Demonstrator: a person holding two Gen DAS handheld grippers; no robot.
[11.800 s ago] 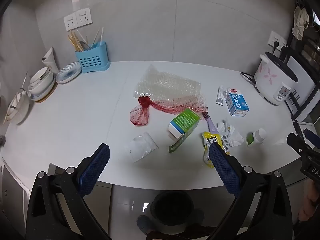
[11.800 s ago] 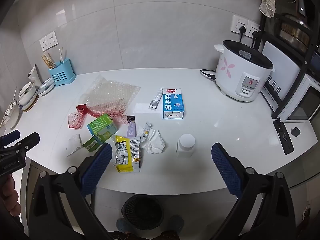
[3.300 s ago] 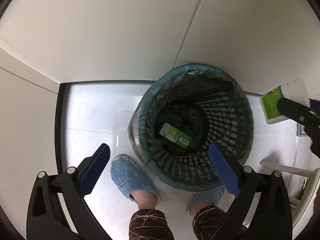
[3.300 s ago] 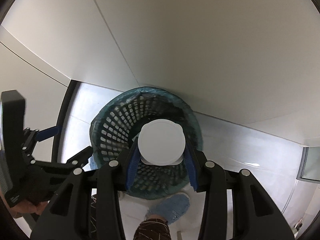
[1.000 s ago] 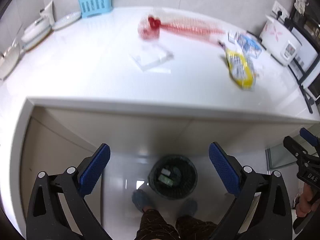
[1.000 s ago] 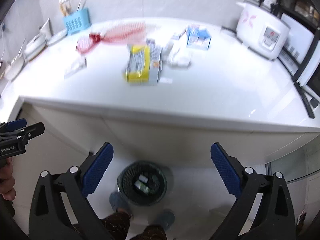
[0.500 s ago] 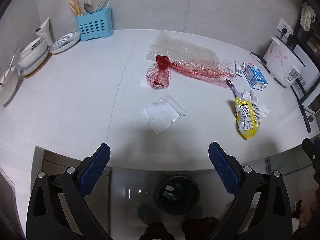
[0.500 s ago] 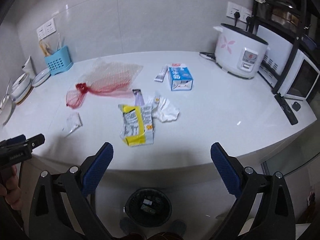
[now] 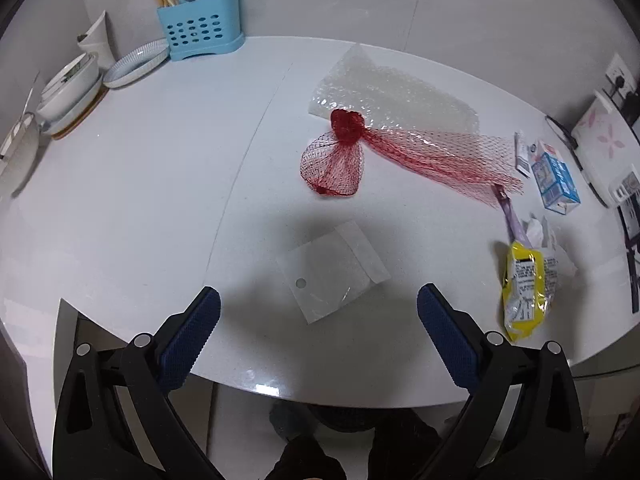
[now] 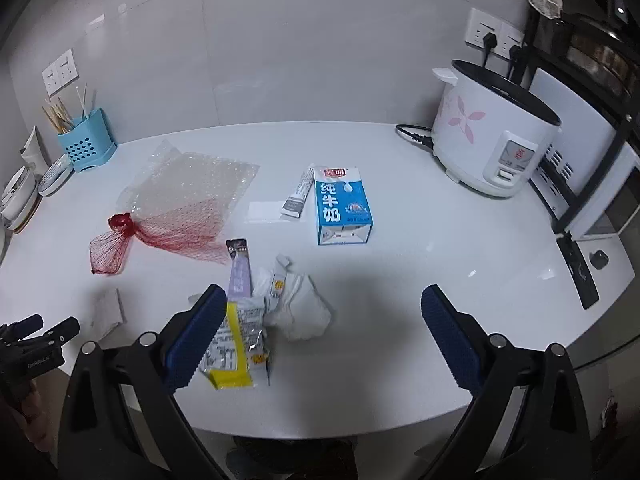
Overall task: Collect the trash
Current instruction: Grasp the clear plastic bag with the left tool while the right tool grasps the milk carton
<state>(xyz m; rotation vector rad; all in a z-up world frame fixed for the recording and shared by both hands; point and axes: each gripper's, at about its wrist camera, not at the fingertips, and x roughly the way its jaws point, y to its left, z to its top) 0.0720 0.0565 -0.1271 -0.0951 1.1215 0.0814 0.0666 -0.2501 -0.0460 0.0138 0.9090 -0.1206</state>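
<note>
your left gripper (image 9: 318, 306) and right gripper (image 10: 320, 306) hover wide open, empty, over the counter's trash; the flat clear bag (image 9: 332, 270) may slip your pads, lying flush.

Right gripper (image 10: 320, 316) hangs above the white counter (image 10: 420, 248), jaws spread wide and empty; crumpled tissue (image 10: 300, 312) sits between them, yellow snack wrapper (image 10: 236, 344) by the left jaw, blue milk carton (image 10: 342, 210) farther back.
</note>
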